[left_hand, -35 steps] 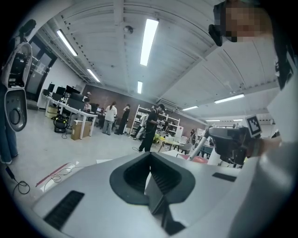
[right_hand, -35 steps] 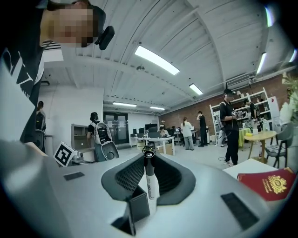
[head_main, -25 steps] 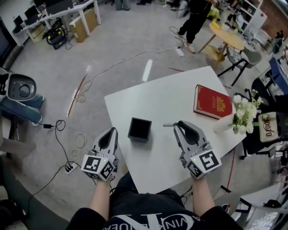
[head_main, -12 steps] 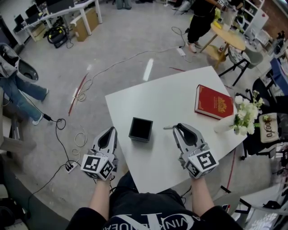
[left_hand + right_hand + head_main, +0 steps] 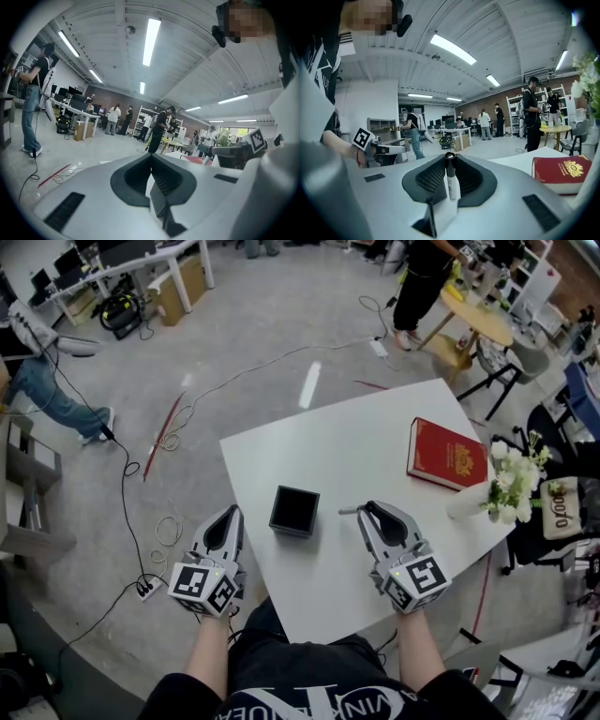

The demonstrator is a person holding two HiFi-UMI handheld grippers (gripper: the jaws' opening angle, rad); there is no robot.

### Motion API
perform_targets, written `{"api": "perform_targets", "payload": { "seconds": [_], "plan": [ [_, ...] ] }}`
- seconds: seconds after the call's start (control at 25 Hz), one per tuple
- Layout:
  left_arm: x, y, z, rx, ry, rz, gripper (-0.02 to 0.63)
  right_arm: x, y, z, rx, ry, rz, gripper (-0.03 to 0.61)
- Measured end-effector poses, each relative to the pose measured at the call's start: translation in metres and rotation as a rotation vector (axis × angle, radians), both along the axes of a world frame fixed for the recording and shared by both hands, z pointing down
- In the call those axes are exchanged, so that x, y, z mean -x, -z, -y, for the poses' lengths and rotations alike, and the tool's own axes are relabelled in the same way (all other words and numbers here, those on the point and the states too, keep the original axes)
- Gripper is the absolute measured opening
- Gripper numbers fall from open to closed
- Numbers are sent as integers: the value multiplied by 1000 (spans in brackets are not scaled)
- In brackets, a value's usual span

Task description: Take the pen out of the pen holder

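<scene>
The black square pen holder (image 5: 293, 510) stands open-topped on the white table (image 5: 319, 442), and I see nothing inside it. My right gripper (image 5: 366, 509) hovers just right of the holder, shut on a pen (image 5: 349, 510) whose end sticks out to the left. In the right gripper view the pen (image 5: 451, 180) has a white body and a black cap and stands clamped between the jaws of the right gripper (image 5: 450, 157). My left gripper (image 5: 230, 514) hangs off the table's left edge, left of the holder. Its jaws meet in the left gripper view (image 5: 151, 155) with nothing between them.
A red book (image 5: 448, 454) lies at the table's right side, also seen as the book (image 5: 560, 171). A vase of white flowers (image 5: 511, 479) stands at the right edge. Cables run over the floor (image 5: 187, 399) to the left. People stand by a round table (image 5: 473, 315) behind.
My right gripper has sunk a little towards the table with the pen still in it. The left gripper has kept still. A person at the far left has walked on.
</scene>
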State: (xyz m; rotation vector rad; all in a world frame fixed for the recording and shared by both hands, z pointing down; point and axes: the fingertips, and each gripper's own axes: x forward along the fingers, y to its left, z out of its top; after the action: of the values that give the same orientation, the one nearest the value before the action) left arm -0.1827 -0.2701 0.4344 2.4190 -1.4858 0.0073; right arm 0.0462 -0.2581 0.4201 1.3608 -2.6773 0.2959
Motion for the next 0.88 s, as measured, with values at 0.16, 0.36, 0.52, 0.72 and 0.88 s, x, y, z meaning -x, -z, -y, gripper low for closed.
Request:
{"api": "perform_targets", "payload": {
  "seconds": [0.16,0.36,0.52,0.72,0.88],
  "plan": [
    [0,-1,0,4,4,-5,-12,1,-4,-1,13,3,2,77],
    [-2,0,0,1,4,-9,-12,1,-7,-2,18,9,-2,77],
    [-5,2,1,-4,-3,-11,-12,0,-7,-1,15,13,-2,77],
    [-4,1,0,1,2,-10,-12,2,-6,-1,15,19,1,77],
    [-5,1,0,-1,-2,-9,-12,2,-6,0,16,21,3,77]
  ]
}}
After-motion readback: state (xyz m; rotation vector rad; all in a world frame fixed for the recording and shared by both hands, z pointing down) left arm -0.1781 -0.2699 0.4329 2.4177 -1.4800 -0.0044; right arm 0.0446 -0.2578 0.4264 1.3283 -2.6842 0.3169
